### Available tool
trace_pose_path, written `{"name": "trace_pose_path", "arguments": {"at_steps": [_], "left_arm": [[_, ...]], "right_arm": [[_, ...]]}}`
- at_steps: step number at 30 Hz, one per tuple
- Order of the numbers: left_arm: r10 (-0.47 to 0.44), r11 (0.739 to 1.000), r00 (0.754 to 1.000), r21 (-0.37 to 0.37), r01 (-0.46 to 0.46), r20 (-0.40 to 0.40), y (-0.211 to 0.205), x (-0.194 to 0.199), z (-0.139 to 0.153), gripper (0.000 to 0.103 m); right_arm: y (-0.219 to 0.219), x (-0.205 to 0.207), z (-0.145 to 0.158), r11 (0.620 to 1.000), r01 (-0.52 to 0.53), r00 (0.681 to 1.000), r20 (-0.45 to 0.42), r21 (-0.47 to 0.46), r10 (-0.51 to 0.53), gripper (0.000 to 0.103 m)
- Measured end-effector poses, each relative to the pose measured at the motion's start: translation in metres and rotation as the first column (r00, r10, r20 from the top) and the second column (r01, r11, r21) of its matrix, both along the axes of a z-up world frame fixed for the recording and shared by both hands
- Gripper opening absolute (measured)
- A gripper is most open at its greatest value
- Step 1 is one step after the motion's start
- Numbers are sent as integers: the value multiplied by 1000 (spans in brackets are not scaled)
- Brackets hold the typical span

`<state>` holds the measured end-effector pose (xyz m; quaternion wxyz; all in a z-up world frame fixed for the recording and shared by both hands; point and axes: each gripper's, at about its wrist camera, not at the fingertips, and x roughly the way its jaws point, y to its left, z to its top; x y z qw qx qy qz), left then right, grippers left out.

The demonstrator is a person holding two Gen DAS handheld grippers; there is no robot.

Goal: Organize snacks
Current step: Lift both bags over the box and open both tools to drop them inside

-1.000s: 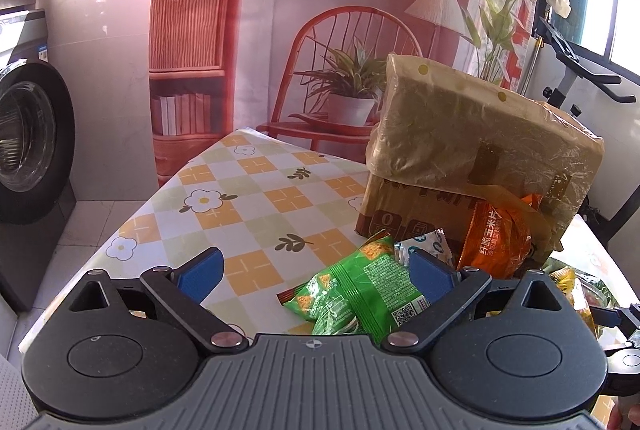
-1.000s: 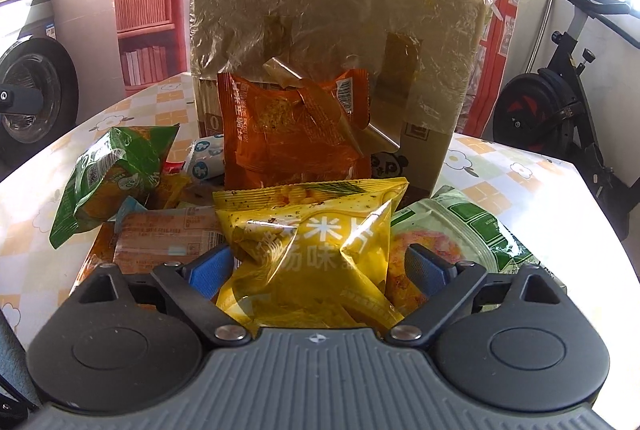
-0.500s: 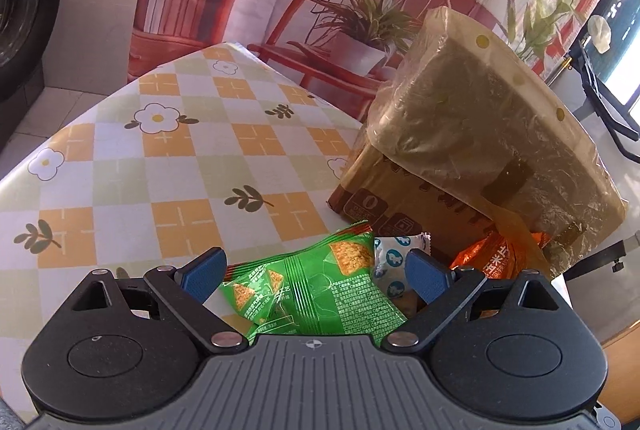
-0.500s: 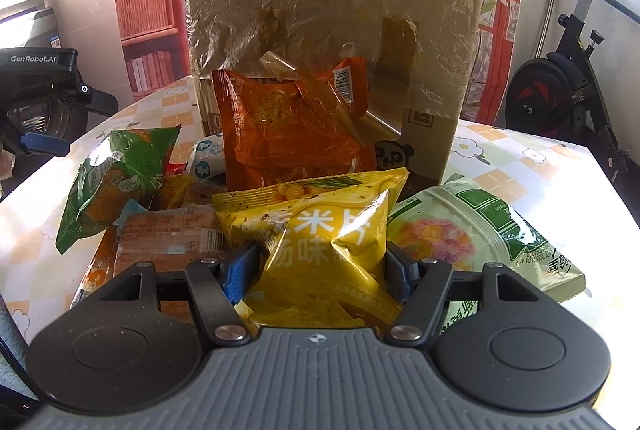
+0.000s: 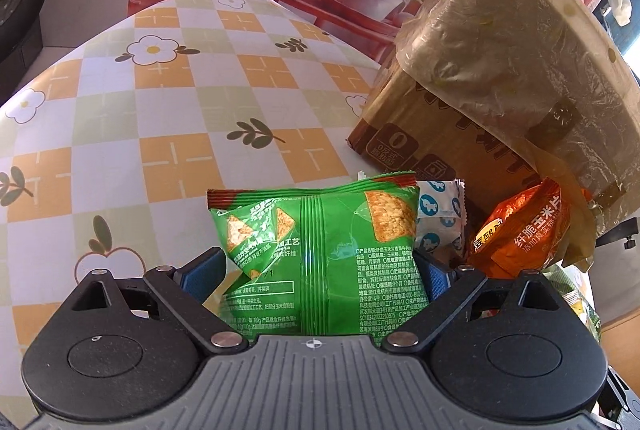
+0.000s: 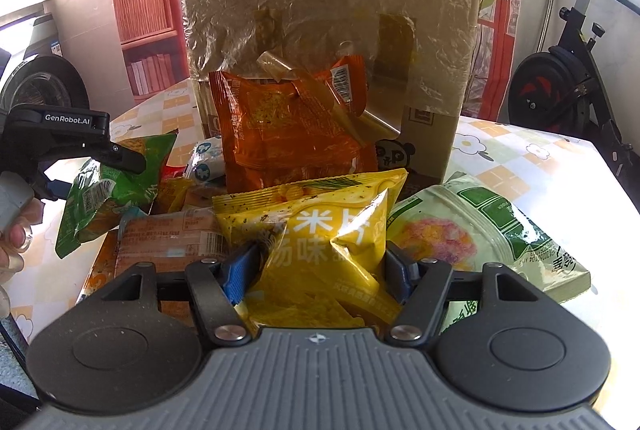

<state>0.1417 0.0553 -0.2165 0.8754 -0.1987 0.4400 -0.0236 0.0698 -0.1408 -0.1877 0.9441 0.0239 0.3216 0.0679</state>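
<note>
A: What is on the table (image 5: 168,158), biggest first?

B: One cardboard box (image 6: 332,42) wrapped in crinkled plastic film stands at the far side. In front of it I count seven snack packs: one pale green pouch (image 6: 480,230) lying flat at the near right, one orange bag (image 6: 292,134) leaning upright against the box, one yellow bag (image 6: 320,230) in the near middle, one green bag (image 5: 320,254) at the left, one flat brown pack (image 6: 172,238) beside the yellow bag, one small yellow pack (image 6: 176,190) behind it, mostly hidden, and one small white packet with blue prints (image 5: 438,214) between the green bag and the orange one.

A: And the right hand-held gripper (image 6: 320,270)?

B: Its two blue pads press into both sides of the yellow bag, and the foil is creased between them. The bag stands in the near middle of the pile, just in front of the orange bag.

A: The left hand-held gripper (image 5: 318,274)?

B: Its jaws stand wide, one on each side of the green bag. The left pad is clear of the bag; the right pad is hidden behind the bag's edge, so contact there I cannot tell. The bag lies at the left edge of the pile, touching the white packet.
</note>
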Motion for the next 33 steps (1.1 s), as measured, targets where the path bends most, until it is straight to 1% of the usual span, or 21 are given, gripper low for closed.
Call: {"name": "trace_pose_path", "arguments": {"at_steps": [2, 3, 6, 10, 14, 16, 19, 22, 26, 29, 33], "left_arm": [[0, 1000, 1000, -7, 0, 13, 2, -2, -1, 91], [8, 1000, 1000, 3, -8, 19, 3, -4, 1, 87], [-10, 998, 998, 57, 6, 69, 5, -14, 15, 83], [-24, 992, 990, 128, 6, 141, 9, -27, 38, 82], [-37, 983, 974, 185, -6, 226, 10, -40, 64, 82], [-44, 978, 962, 208, -13, 268, 8, -45, 78, 82], [-50, 975, 945, 221, -24, 324, 4, -50, 97, 82], [-59, 973, 920, 230, -34, 386, -3, -49, 119, 82], [-108, 966, 876, 259, -19, 469, -21, -46, 146, 83], [-138, 963, 852, 271, -5, 506, -35, -40, 163, 83], [-164, 960, 826, 280, 8, 539, -52, -25, 179, 83]], "right_arm": [[0, 0, 0, 1000, -1, 1000, 1, 1, 1, 67], [0, 0, 0, 1000, -1, 1000, 1, 3, 1, 67], [-2, -1, 2, 1000, 0, 1000, 0, 13, 0, 66], [-6, -4, 8, 999, 2, 1000, 14, 42, -2, 65], [-9, -7, 20, 998, 6, 999, 45, 64, -9, 65], [-11, -7, 28, 997, 7, 998, 68, 73, -12, 64], [-14, -8, 42, 997, 8, 994, 108, 80, -17, 64], [-20, -5, 62, 995, 16, 986, 161, 96, -32, 64], [-30, -1, 89, 993, 21, 972, 231, 119, -48, 64], [-41, 7, 113, 990, 29, 955, 290, 137, -68, 64], [-52, 21, 139, 989, 34, 933, 350, 146, -84, 64]]}}
